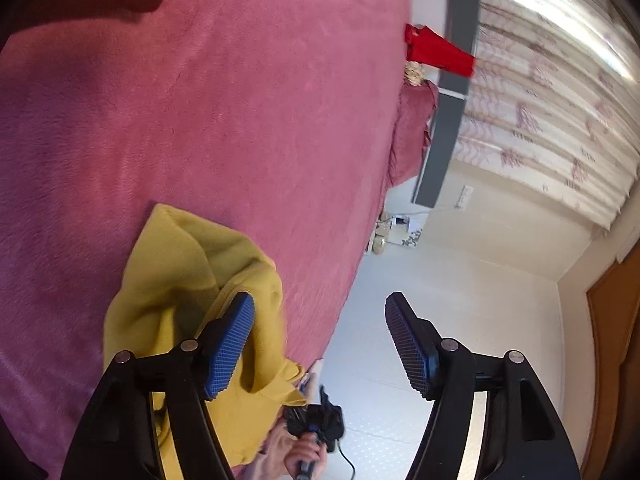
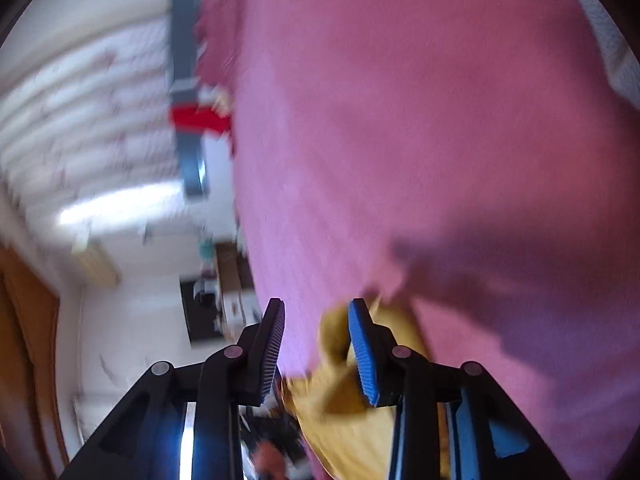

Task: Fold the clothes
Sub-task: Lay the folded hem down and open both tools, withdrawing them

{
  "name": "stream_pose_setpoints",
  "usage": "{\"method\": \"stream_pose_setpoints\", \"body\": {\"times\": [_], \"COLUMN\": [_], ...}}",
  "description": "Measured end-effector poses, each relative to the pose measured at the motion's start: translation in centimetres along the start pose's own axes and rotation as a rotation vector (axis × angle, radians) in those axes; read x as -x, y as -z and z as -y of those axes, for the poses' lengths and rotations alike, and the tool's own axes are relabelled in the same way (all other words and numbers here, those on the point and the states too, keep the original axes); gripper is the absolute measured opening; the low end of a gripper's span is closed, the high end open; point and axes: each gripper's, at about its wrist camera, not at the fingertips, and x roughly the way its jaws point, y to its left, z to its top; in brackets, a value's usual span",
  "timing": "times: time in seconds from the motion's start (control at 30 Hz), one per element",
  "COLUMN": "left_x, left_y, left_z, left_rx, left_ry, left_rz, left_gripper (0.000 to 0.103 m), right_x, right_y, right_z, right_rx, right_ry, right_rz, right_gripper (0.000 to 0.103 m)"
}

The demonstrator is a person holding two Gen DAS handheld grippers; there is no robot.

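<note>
Yellow sweatshirt (image 1: 192,300) lies crumpled at the edge of the bed (image 1: 240,100), on its pink fleece cover. Left gripper (image 1: 320,340) jaws wide open, empty. Right gripper (image 2: 316,344) jaws also apart, holding nothing, just above the fabric. Soft, light, floppy knit; likely best taken at a hem or shoulder seam, not the bunched middle.

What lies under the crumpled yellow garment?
The yellow garment lies bunched on the pink blanket near the bed's edge. Whatever sits beneath its folds is covered. Both the left gripper and right gripper are open.
</note>
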Motion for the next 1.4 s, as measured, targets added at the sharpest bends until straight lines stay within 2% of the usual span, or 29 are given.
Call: {"method": "stream_pose_setpoints", "body": {"times": [0.07, 0.17, 0.2, 0.27, 0.33, 0.47, 0.53, 0.6, 0.67, 0.77, 0.87, 0.93, 1.0, 1.07, 1.17, 1.27, 1.37, 1.4], "left_x": [-0.2, -1.1, -1.6, -2.9, -4.1, -5.1, -4.3, -2.7, -1.1, 1.0, 3.3, 4.8, 6.0, 6.7, 6.7, 6.1, 5.6, 5.1], "left_y": [0.4, 0.7, 0.9, 1.2, 1.2, 0.3, -0.3, -0.3, 0.3, 3.0, 7.1, 9.7, 12.1, 13.9, 15.2, 15.8, 16.2, 16.2], "left_z": [0.3, -0.2, -0.5, -0.4, -0.1, 0.8, 1.9, 3.1, 3.8, 3.3, 0.8, -1.1, -3.3, -5.1, -6.9, -6.5, -6.4, -6.3], "left_rx": [-0.055, -0.039, -0.025, -0.026, -0.037, -0.055, -0.107, -0.186, -0.270, -0.433, -0.547, -0.591, -0.605, -0.616, -0.640, -0.707, -0.731, -0.747], "left_ry": [-0.014, -0.004, 0.007, 0.003, -0.009, -0.005, -0.045, -0.034, -0.051, -0.206, -0.317, -0.326, -0.315, -0.305, -0.336, -0.349, -0.364, -0.391], "left_rz": [-0.014, -0.060, -0.078, -0.104, -0.092, -0.025, 0.048, 0.088, 0.078, 0.022, -0.046, -0.057, -0.058, -0.034, -0.028, 0.000, 0.038, 0.045], "left_gripper": [0.069, 0.069, 0.069, 0.069, 0.069, 0.069, 0.069, 0.069, 0.069, 0.073, 0.073, 0.073, 0.073, 0.076, 0.077, 0.077, 0.077, 0.077], "right_x": [-1.9, -4.8, -6.7, -9.2, -10.1, -9.0, -7.2, -4.7, -2.0, 1.9, 5.9, 8.3, 9.8, 10.6, 9.6, 6.7, 5.2, 4.8], "right_y": [2.5, 6.3, 7.1, 7.1, 5.4, -0.8, -3.2, -3.6, -2.4, 1.6, 6.2, 9.5, 12.3, 14.5, 16.2, 16.4, 16.3, 16.2], "right_z": [-0.9, -2.4, -2.3, -2.1, -2.8, -4.0, -4.0, -4.2, -4.2, -2.8, -0.8, 0.5, 1.4, 2.3, 2.1, 0.7, 0.3, 0.2], "right_rx": [0.118, 0.295, 0.350, 0.409, 0.399, 0.278, 0.221, 0.189, 0.181, 0.234, 0.291, 0.330, 0.364, 0.388, 0.450, 0.532, 0.574, 0.574], "right_ry": [0.007, 0.018, 0.095, 0.205, 0.173, 0.075, 0.129, 0.097, 0.016, 0.114, 0.239, 0.313, 0.349, 0.360, 0.388, 0.433, 0.477, 0.496], "right_rz": [-0.131, -0.328, -0.393, -0.446, -0.418, -0.208, -0.060, 0.029, 0.040, 0.036, 0.043, 0.056, 0.063, 0.051, 0.001, 0.005, 0.025, 0.032], "right_gripper": [0.035, 0.035, 0.034, 0.028, 0.028, 0.029, 0.030, 0.035, 0.035, 0.036, 0.039, 0.040, 0.040, 0.040, 0.040, 0.040, 0.040, 0.032]}}
